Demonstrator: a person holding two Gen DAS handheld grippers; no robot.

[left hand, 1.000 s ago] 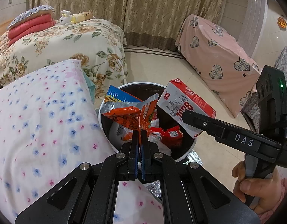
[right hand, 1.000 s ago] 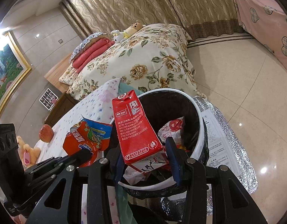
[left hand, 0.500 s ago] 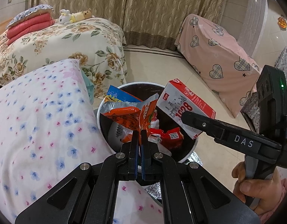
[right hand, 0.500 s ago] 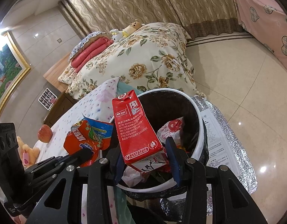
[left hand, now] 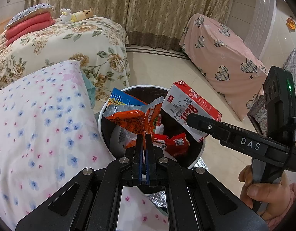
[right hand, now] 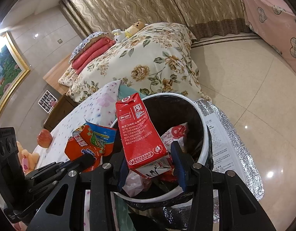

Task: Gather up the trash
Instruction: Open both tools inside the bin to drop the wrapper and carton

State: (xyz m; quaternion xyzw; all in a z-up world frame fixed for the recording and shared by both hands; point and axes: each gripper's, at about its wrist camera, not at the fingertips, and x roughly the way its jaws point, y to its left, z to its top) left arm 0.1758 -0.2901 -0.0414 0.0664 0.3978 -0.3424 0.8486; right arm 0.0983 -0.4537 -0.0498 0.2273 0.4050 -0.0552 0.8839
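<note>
My left gripper [left hand: 143,137] is shut on an orange and blue snack wrapper [left hand: 132,115] and holds it over the white-rimmed trash bin [left hand: 109,104]. My right gripper [right hand: 150,155] is shut on a red and white milk carton [right hand: 140,132], held upright over the same bin [right hand: 204,127]. The carton shows in the left wrist view [left hand: 188,107], gripped by the right gripper [left hand: 194,120]. The wrapper [right hand: 88,144] shows at the left of the right wrist view. Red wrappers [left hand: 173,143] and other trash lie inside the bin.
A flower-print tablecloth [left hand: 38,127] covers the table left of the bin, with an apple [right hand: 44,138] on it. A silver foil mat [right hand: 238,142] lies under the bin. A floral bed [left hand: 61,44] and a pink covered sofa [left hand: 221,57] stand beyond.
Both grippers keep their hold over the bin. The view has shifted only slightly; the wrapper and carton stay in place.
</note>
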